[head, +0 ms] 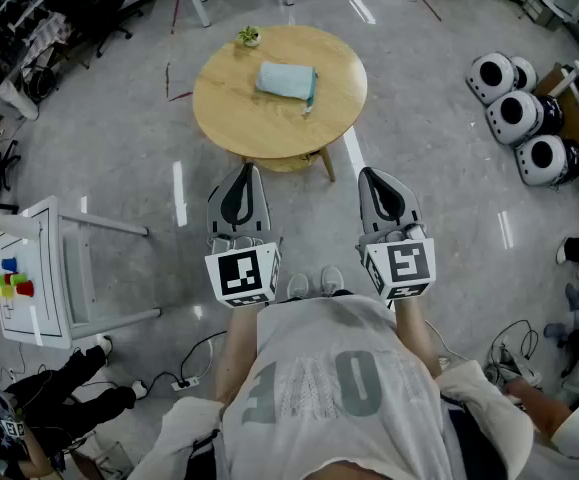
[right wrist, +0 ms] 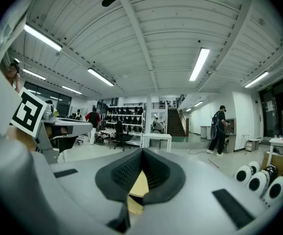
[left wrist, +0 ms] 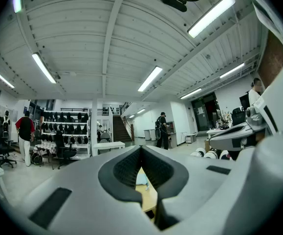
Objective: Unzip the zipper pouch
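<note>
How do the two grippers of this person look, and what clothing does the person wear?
The left gripper and the right gripper look alike. Each has a grey shell that tapers to a point, with black ribbed pads on the inside. Each carries a white cube with black square markers. The person wears a light grey shirt with large grey print.

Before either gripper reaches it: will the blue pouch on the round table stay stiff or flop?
Probably floppy: the light blue pouch looks like soft fabric, lying flat with rounded edges. Likely light, so it may slide on the smooth round table if pushed.
</note>
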